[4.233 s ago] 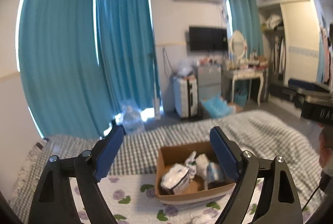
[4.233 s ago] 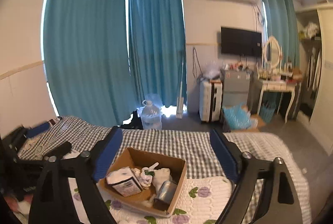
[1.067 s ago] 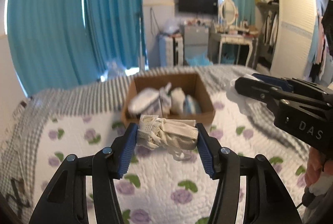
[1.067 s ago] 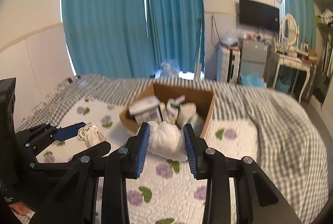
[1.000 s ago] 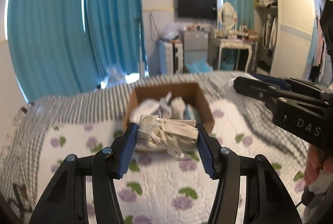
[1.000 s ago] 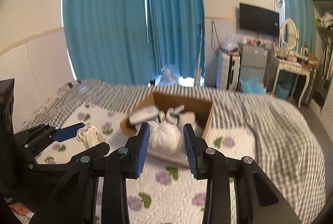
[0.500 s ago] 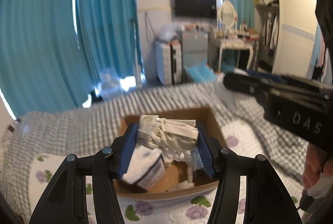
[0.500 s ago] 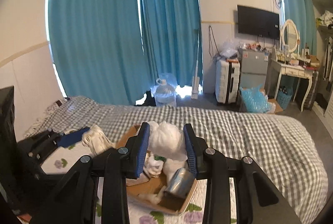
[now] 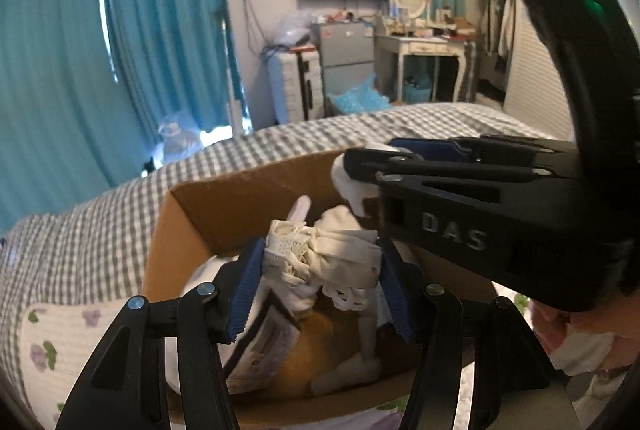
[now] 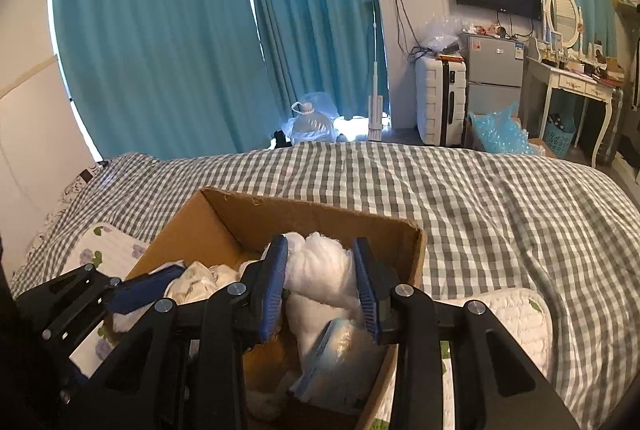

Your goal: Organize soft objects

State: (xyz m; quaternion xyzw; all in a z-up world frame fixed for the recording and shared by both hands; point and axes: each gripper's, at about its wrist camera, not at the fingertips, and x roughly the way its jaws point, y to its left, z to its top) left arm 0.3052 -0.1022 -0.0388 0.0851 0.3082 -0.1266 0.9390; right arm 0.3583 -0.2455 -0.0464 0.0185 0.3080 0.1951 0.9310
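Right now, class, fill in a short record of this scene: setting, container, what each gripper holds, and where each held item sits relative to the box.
Setting: bedroom, checked bedspread
Container: open cardboard box on the bed, already holding soft items
Left gripper: shut on cream mesh bundle
Right gripper: shut on white fluffy wad
Bundle position: above the box opening
Wad position: above the box opening, toward its far right corner
Release: not yet done on either side
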